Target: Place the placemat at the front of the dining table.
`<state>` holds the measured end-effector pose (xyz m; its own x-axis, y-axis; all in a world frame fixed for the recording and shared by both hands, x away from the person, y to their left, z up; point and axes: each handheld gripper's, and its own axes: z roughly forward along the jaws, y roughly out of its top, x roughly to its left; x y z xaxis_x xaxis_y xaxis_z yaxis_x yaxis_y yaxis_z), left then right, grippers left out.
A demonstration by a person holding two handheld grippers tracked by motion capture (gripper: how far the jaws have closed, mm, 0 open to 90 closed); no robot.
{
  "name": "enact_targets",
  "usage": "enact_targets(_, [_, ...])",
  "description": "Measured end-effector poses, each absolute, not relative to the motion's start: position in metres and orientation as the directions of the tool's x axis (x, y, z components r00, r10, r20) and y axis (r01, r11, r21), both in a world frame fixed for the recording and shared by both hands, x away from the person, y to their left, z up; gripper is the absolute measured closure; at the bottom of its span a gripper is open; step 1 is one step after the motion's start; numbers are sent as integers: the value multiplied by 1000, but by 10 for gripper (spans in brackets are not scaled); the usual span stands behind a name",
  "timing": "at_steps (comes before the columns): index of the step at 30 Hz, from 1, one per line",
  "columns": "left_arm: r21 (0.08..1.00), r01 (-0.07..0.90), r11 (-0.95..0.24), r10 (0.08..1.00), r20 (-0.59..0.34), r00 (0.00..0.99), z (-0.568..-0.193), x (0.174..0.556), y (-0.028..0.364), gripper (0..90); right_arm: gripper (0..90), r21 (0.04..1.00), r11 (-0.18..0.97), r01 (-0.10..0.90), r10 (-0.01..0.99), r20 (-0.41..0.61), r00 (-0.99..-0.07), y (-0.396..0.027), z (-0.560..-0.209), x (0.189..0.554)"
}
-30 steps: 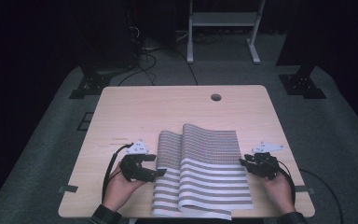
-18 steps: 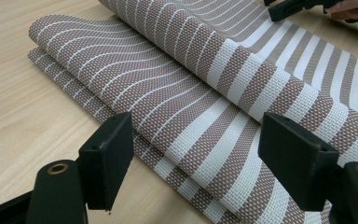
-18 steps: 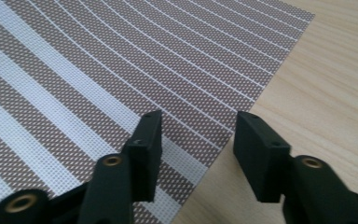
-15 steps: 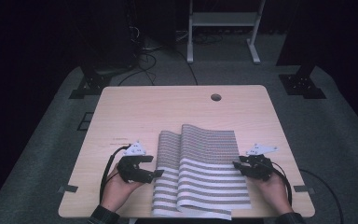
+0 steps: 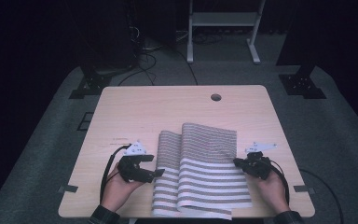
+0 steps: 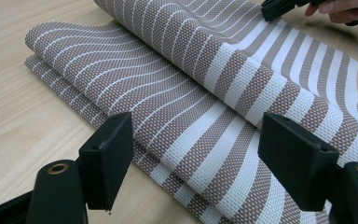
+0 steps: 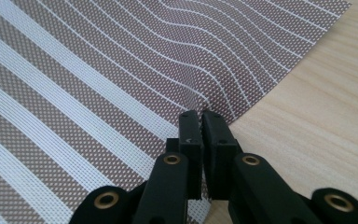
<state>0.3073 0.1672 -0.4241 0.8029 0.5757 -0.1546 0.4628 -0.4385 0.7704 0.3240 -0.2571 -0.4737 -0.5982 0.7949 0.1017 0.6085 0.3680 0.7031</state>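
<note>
A stack of brown-and-white striped woven mats (image 5: 209, 163) lies at the near middle of the wooden table (image 5: 144, 112). The top mat (image 6: 242, 60) bulges up in a curl over the lower layers (image 6: 121, 88). My left gripper (image 5: 154, 167) rests at the stack's left edge, open; in the left gripper view its jaws (image 6: 200, 140) straddle the lower mats' edge without touching. My right gripper (image 5: 237, 162) is at the right edge. Its jaws (image 7: 200, 121) have just been closing and are now shut, with the top mat's edge (image 7: 121, 70) between them. The right gripper (image 6: 272, 9) also appears far off in the left gripper view.
A round cable hole (image 5: 216, 97) sits near the table's far edge. The far half of the tabletop is bare wood. Beyond the table, dark carpet holds stand feet (image 5: 91, 86) and a white frame (image 5: 219, 18). Cables trail from both grippers toward the table's near edge.
The right gripper shifted a little left onto the mat's right edge and its jaws came together on it. The left gripper stayed where it was, still open.
</note>
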Motion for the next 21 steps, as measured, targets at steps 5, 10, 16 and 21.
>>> enact_targets(5, [776,453,-438,569,-151,808,-422,308,164,259,871,712,351,608,790,123,-600,-258,-466,323])
enact_targets(10, [781,445,-439,555,-154,817,-421,307,157,259,872,728,343,593,769,144,-623,-252,-461,320])
enact_targets(16, [782,431,-449,536,-150,831,-419,306,149,259,872,755,343,560,739,151,-656,-239,-453,317])
enact_targets(21, [789,418,-450,519,-150,842,-418,306,143,259,874,777,318,544,712,183,-678,-231,-444,316])
